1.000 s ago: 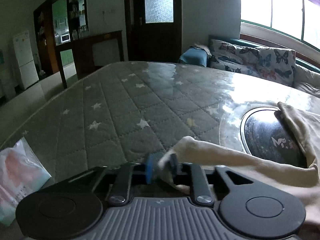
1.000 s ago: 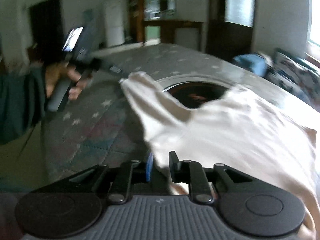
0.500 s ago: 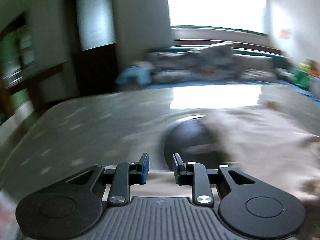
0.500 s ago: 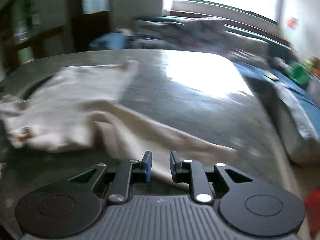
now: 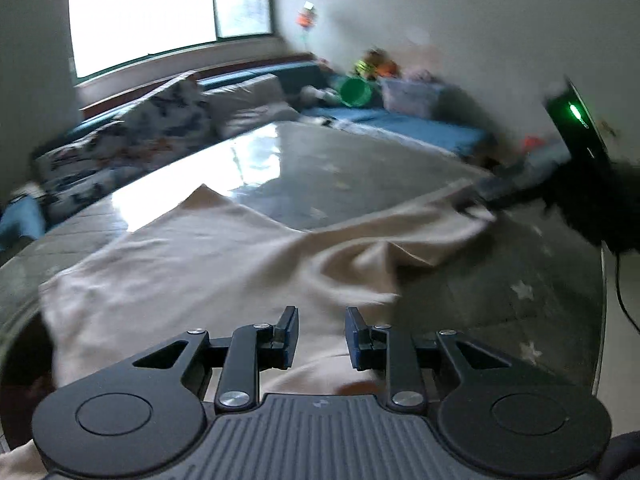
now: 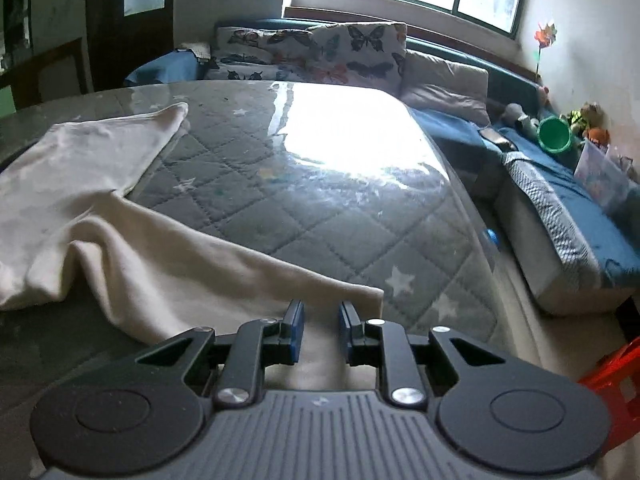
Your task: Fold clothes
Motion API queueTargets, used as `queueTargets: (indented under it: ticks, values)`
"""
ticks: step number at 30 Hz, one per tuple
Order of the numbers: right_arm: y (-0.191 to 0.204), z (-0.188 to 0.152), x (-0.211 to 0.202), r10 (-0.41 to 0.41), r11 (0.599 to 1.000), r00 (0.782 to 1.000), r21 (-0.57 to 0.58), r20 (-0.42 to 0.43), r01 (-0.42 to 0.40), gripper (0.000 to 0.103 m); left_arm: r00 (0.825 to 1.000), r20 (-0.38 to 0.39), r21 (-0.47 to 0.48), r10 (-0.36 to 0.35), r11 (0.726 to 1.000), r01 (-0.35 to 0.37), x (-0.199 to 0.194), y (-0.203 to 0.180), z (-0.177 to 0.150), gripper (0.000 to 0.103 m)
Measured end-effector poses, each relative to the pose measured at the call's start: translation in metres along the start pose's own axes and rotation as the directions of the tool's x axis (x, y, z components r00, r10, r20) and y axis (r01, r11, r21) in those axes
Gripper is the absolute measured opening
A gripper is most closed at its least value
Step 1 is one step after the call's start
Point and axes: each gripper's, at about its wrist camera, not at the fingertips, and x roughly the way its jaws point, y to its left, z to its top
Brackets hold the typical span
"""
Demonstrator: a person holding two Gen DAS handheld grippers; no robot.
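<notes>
Left gripper hangs low over the cream garment, fingers parted with a clear gap and cloth showing through it; nothing pinched. In the left wrist view the garment spreads from 6 o'clock up toward 11 o'clock across the quilted star-print mattress, with a long sleeve-like strip running out toward 2 o'clock. That strip ends right at the right gripper, blurred there, so whether it grips the cloth cannot be told from this side.

Over to the right wrist view: the right gripper has its fingers apart by a modest gap, the cream garment lying under and between them, not clamped. The strip's squared end sits just past the fingertips at 1 o'clock, and its long axis runs from there back toward 9 o'clock, where the cloth bunches into a fold. The broader body lies flat beyond that, its corner pointing to 11 o'clock. The mattress carries a glossy sheen with window glare at 12 o'clock. Butterfly-print cushions sit behind it, a green bucket at 2 o'clock, something red at 4 o'clock.
</notes>
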Motion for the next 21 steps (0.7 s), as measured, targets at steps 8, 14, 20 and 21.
queueTargets:
  ticks: [8, 14, 20, 21]
  values:
    - [-0.003, 0.032, 0.034, -0.043, 0.997, 0.999, -0.057, 0.021, 0.044, 0.019, 0.996, -0.069, 0.036, -0.064, 0.997, 0.067, 0.016, -0.012, -0.017, 0.028]
    - [0.000, 0.054, 0.064, -0.080, 0.991, 0.996, -0.104, 0.051, 0.085, 0.019, 0.995, -0.064, 0.066, -0.073, 0.995, 0.078, 0.013, -0.015, -0.023, 0.030]
    - [-0.008, 0.071, 0.078, -0.086, 0.994, 0.994, -0.060, 0.062, 0.090, 0.033, 0.995, -0.059, 0.072, -0.076, 0.994, 0.080, 0.012, -0.015, -0.025, 0.030]
    - [-0.010, 0.072, 0.076, -0.088, 0.995, 0.994, -0.045, 0.065, 0.091, 0.033, 0.995, -0.060, 0.072, -0.076, 0.994, 0.080, 0.012, -0.015, -0.024, 0.030]
